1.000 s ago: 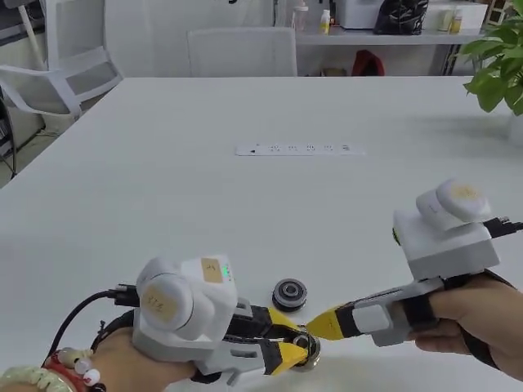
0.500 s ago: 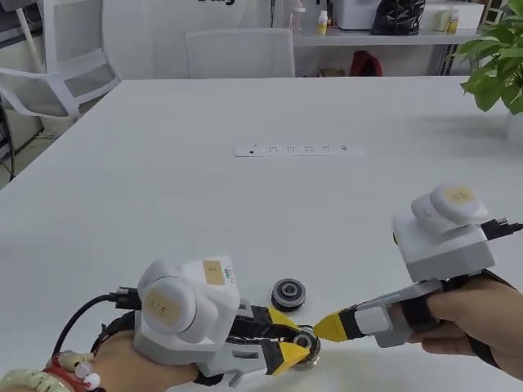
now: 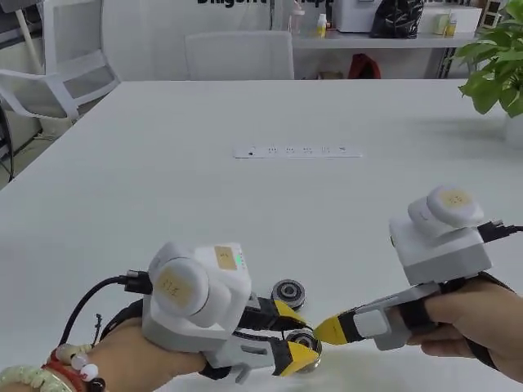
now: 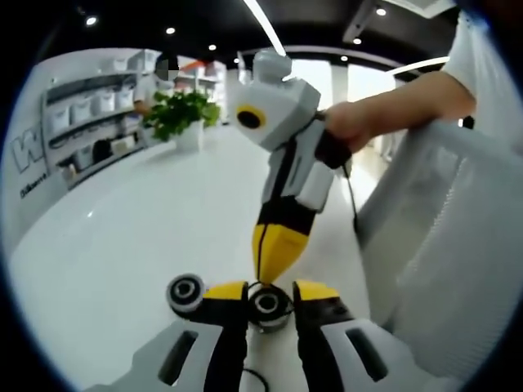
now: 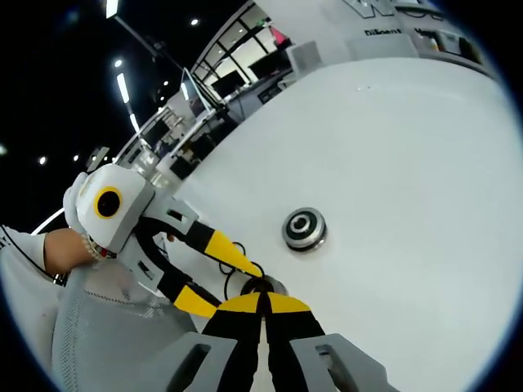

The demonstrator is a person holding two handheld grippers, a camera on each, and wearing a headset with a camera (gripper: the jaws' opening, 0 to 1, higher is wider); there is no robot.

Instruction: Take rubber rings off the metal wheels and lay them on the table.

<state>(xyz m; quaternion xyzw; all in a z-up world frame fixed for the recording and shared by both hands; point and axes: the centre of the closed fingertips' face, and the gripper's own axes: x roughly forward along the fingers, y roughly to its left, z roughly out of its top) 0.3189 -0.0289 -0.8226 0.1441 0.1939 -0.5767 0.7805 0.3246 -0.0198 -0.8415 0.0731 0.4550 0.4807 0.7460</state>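
Here, at 6 o'clock on the bench (image 3: 245, 212), the left hand-held gripper (image 3: 298, 339) pinches a metal wheel (image 4: 270, 304). The right hand-held gripper (image 3: 323, 331), jaws pressed together, meets it from 3 o'clock, perhaps nipping the rubber ring (image 4: 255, 309). Peel steadily outward, keeping the wheel clamped.

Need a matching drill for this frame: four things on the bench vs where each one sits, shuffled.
1. near metal wheel with black rubber ring
2. second metal wheel
3. white power strip
4. green leafy plant

A. at the head view's right edge
B. between the left gripper's jaws
C. lying free on the white table
D. mid-table, farther from the person

Pairs: 1-B, 2-C, 3-D, 4-A.
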